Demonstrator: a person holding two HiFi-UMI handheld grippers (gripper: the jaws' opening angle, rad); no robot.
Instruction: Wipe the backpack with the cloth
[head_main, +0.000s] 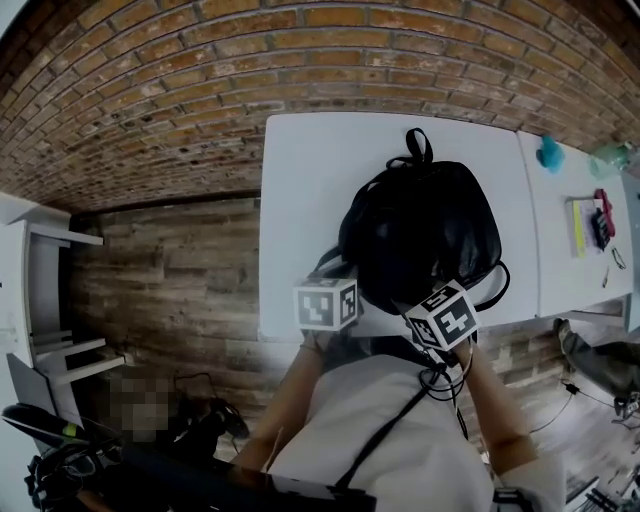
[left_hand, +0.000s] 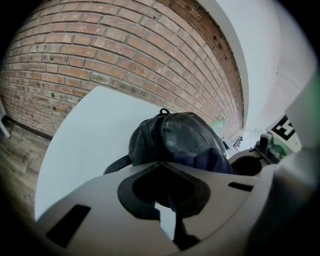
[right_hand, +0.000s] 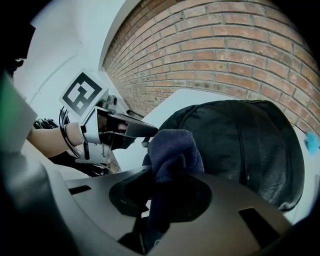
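Note:
A black leather backpack (head_main: 420, 225) lies on the white table (head_main: 310, 180), its top handle toward the brick wall. My left gripper (left_hand: 160, 164) is shut, its tips meeting at the backpack's (left_hand: 175, 137) near edge; whether leather is pinched between them does not show. A strap runs under its jaws. My right gripper (right_hand: 167, 172) is shut on a dark blue cloth (right_hand: 172, 150) that bunches up above the jaws, beside the backpack's (right_hand: 240, 145) near left side. The left gripper's fingers (right_hand: 127, 129) show just left of the cloth. In the head view both grippers (head_main: 350, 285) (head_main: 425, 300) sit at the table's front edge.
A second white table (head_main: 570, 260) adjoins on the right, carrying a teal object (head_main: 550, 153) and some small items (head_main: 592, 225). A brick wall (head_main: 150, 90) runs behind. White shelving (head_main: 50, 300) stands at the left on a wood floor. Cables dangle from my right gripper.

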